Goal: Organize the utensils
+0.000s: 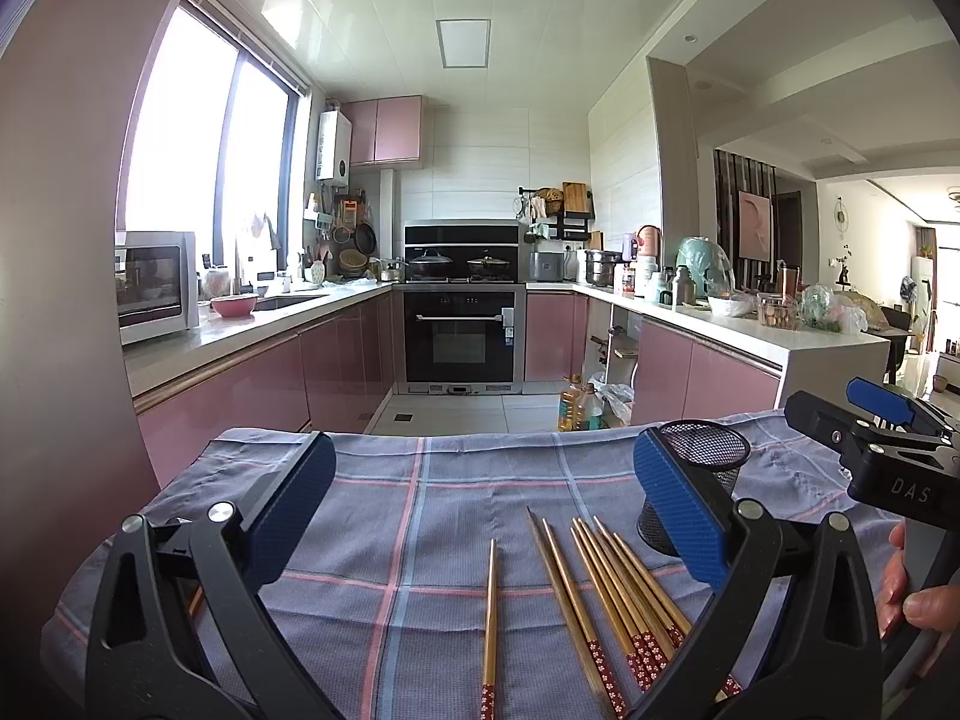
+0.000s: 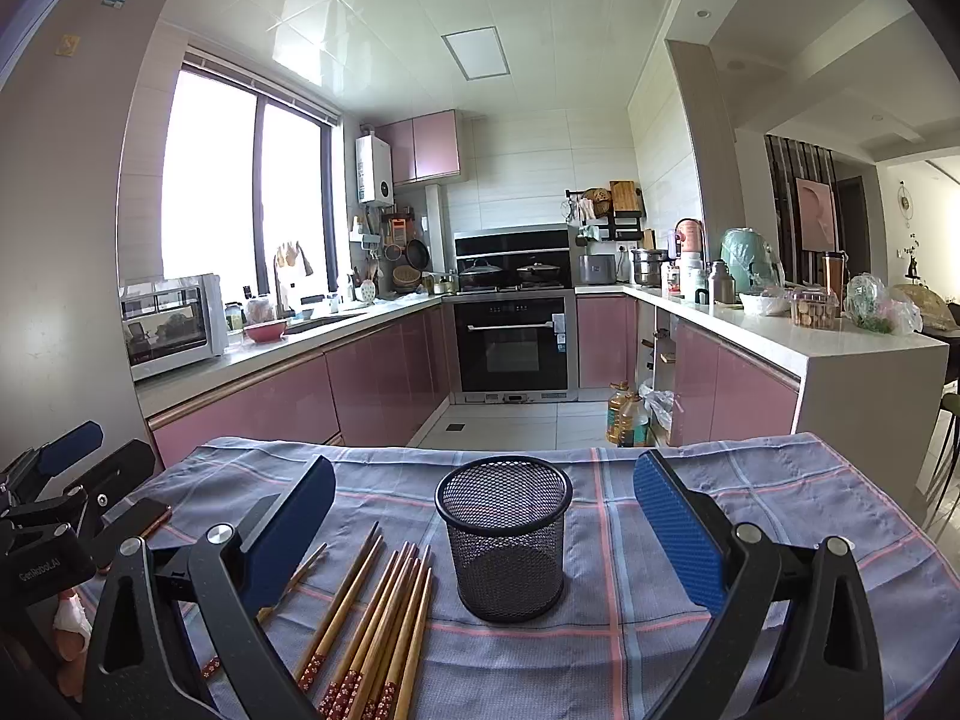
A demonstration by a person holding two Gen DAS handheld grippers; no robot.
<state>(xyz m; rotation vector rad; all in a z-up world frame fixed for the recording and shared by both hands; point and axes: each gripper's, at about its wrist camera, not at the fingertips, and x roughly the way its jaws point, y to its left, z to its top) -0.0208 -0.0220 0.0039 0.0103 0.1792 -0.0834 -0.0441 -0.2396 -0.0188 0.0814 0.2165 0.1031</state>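
Chopsticks (image 2: pixel 372 618) of golden-brown wood, with red flower-patterned tops, lie loose on the table under a blue-grey checked cloth (image 2: pixel 690 648) crossed by pink and pale blue lines. Most of them form a fanned bundle, tips pointing away towards the kitchen; in the left wrist view one chopstick (image 1: pixel 491 618) lies alone just left of the bundle, apart from it. A black wire-mesh round holder (image 2: pixel 504 546) stands upright on the cloth just to the right of the bundle, near but not touching it, and nothing shows inside it.

The left claw (image 1: pixel 483 516) hangs open above the cloth, its two blue-padded fingers spread wide with the chopsticks between them and nothing gripped. The right claw (image 2: pixel 483 522) is likewise spread wide and grips nothing, its blue pads flanking the mesh holder and the bundle. In the left wrist view the right claw appears at the right edge, with a person's fingers (image 1: pixel 900 588) on its handle.

A dark phone (image 2: pixel 135 525) with a copper-coloured edge lies on the cloth at the far left. Behind the table stand pink kitchen cabinets (image 2: pixel 384 384) and a black built-in oven (image 2: pixel 513 342).
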